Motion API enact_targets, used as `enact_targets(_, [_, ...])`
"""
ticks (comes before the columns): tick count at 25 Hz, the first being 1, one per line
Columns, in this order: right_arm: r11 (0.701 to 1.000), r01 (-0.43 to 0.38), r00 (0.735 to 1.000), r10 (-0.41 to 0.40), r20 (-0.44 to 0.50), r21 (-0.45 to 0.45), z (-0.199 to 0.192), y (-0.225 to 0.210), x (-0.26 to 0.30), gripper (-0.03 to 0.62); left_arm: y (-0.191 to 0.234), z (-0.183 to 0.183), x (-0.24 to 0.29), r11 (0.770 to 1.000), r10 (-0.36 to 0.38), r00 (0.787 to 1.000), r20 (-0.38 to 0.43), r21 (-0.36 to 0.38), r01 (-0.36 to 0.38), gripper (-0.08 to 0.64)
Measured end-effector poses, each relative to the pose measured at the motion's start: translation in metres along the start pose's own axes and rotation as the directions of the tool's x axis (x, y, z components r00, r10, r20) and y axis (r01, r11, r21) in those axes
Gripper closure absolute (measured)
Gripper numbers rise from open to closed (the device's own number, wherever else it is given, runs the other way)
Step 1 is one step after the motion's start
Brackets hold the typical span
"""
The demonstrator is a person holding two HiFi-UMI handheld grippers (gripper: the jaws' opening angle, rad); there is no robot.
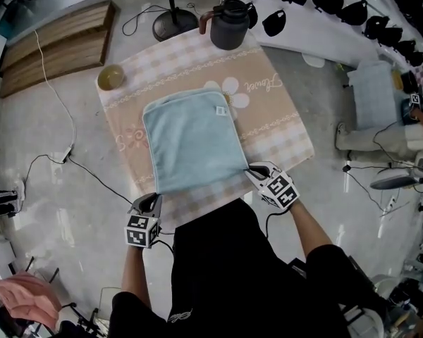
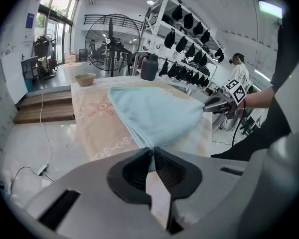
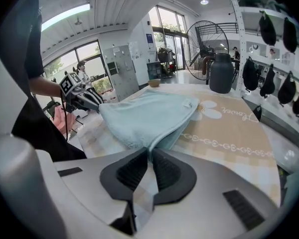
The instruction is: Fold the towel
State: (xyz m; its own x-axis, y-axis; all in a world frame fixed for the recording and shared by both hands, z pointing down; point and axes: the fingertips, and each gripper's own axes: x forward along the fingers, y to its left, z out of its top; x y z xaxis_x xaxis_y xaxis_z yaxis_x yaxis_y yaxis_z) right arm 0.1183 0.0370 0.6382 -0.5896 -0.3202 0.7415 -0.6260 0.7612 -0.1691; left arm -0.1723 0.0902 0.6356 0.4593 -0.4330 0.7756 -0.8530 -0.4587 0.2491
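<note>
On the tabletop, just this side of the black jug, sits the light blue towel. Left gripper and right gripper are each pinched tight on a towel corner, the two farthest from the jug.

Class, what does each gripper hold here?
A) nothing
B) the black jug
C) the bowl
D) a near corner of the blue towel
D: the left gripper and right gripper are each shut on a near corner of the towel.
</note>
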Motion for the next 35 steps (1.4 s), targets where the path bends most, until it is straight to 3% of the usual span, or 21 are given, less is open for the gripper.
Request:
enact_targets(6, [0.995,-0.024,0.999,0.019,0.045,0.095,0.019,-0.009,-0.009,0.558,0.013,0.030,-0.011,0.998,-0.005,0.996,0.089,-0.061,0.010,0.527])
enact_targets(12, [0.997,-0.005,0.998,0.000,0.063,0.083,0.061,-0.038,-0.013,0.558,0.031,0.085,-0.014,0.999,0.026,0.986,0.166,-0.042,-0.019,0.528])
enact_targets(22, [0.990,-0.004,0.999,-0.002,0.041,0.143,0.133,-0.094,-0.003,0.557,0.078,0.169,0.004,0.992,0.080,0.971,0.224,-0.108,-0.057,0.528])
enact_targets(29, [0.984,-0.025,1.000,0.024,0.011,0.174,0.172,-0.137,0.028,0.557,0.117,0.197,0.036,0.986,0.124,0.977,0.176,-0.128,-0.102,0.528])
enact_targets(35, [0.983,-0.039,0.999,0.045,-0.029,0.179,0.183,-0.167,0.064,0.557,0.146,0.211,0.066,0.980,0.148,0.980,0.133,-0.155,-0.127,0.528])
